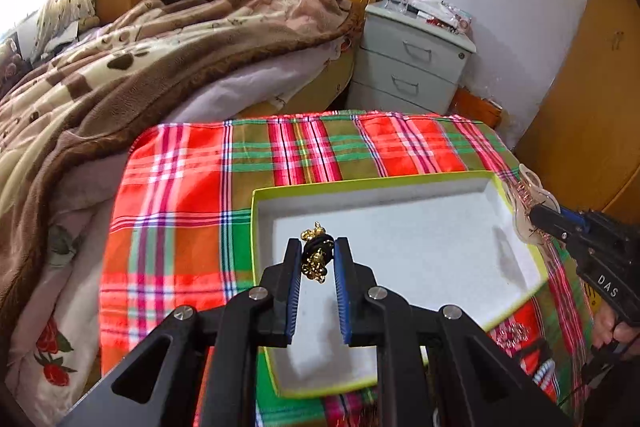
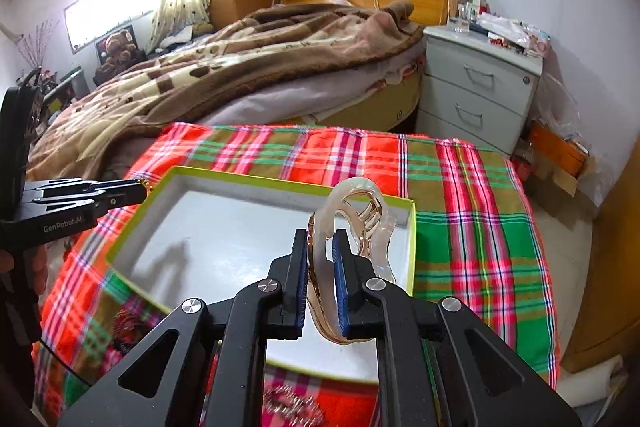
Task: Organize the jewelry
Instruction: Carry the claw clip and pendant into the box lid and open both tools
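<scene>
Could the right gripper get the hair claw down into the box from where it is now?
Probably yes. The right gripper holds the hair claw over the right part of the open box, whose white floor looks bare beneath it. The left gripper, shut on a gold-and-black ornament, is off to the other side.

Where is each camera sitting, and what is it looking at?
Left wrist view: sits on the left tongs, pinching a gold-and-black beaded hair tie above the white, green-rimmed box; the right tongs and a hand show.
Right wrist view: sits on the right tongs, gripping a clear beige claw clip.
Both share box, checked cloth, bed.
</scene>
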`<action>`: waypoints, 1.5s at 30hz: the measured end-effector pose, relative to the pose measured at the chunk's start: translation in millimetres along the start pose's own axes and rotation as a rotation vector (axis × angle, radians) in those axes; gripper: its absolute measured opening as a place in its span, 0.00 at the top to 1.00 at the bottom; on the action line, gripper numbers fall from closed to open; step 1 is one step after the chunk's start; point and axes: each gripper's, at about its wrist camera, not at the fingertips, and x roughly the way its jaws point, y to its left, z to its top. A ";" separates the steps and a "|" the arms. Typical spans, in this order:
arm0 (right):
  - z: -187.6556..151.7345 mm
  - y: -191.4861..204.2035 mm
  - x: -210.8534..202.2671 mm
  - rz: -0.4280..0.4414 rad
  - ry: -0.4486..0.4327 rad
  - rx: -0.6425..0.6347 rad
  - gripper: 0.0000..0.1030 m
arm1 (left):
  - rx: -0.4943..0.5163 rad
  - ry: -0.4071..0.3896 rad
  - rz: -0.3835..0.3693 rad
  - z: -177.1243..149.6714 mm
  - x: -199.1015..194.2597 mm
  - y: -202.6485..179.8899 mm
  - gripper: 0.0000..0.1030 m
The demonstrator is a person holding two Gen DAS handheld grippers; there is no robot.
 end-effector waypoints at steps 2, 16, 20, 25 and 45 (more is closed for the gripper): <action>0.8 -5.7 9.6 -0.008 0.019 0.005 0.88 | 0.008 0.010 0.002 3.1 9.5 -1.0 0.84; 3.1 -16.1 45.5 -0.015 0.078 0.006 0.88 | 0.021 0.085 0.024 8.3 60.5 -1.4 0.83; 3.9 -16.9 49.8 -0.014 0.084 0.005 0.88 | 0.030 0.100 0.050 4.6 67.9 -2.0 0.83; 4.8 -16.6 51.9 -0.016 0.084 -0.006 0.88 | 0.021 0.103 0.046 4.9 68.8 -1.1 0.83; 8.3 -19.4 50.2 -0.018 0.060 0.015 0.84 | 0.016 0.112 0.028 6.8 68.0 -2.6 0.68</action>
